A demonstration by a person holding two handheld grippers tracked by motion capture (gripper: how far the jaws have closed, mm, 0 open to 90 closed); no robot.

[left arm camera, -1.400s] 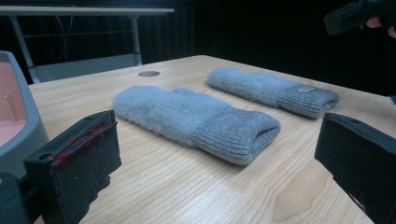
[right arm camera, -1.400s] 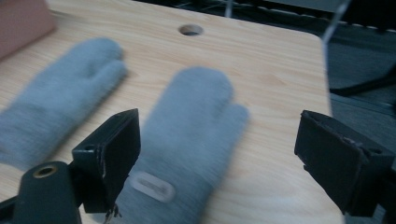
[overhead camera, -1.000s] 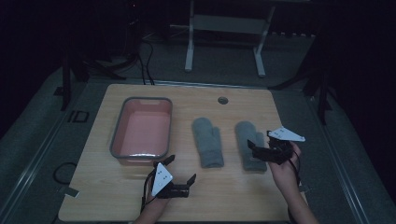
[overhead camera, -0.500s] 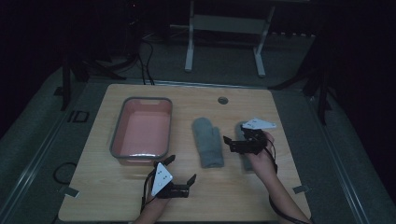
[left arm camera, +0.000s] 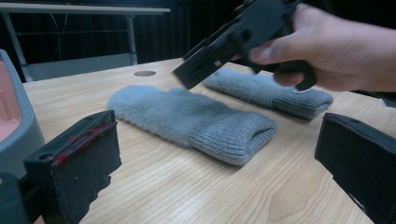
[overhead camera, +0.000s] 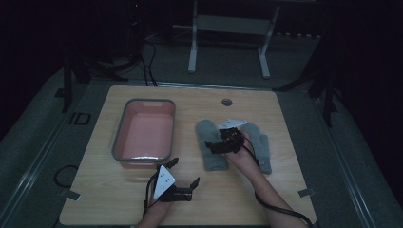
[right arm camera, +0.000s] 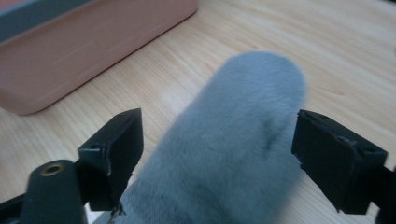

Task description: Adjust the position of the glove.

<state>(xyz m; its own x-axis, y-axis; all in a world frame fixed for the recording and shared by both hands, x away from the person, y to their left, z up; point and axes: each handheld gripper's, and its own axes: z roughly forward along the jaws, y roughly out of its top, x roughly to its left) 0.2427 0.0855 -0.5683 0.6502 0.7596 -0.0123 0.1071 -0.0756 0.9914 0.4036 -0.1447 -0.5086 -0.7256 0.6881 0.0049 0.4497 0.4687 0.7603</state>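
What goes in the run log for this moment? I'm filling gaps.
right gripper: open, jaws straddling left mitten | left gripper: open, idle | tub: empty

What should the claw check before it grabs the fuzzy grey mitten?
1. Right claw open wide: ok.
2. Fuzzy grey mitten nearer the tub sits between its jaws: ok.
3. Jaws low enough to pinch the mitten: cannot tell.
4. Second grey mitten lies apart from the first, out of the bite: ok.
5. Pink plastic tub with grey rim has room inside: ok.
6. Left claw open and resting away from the mittens: ok.
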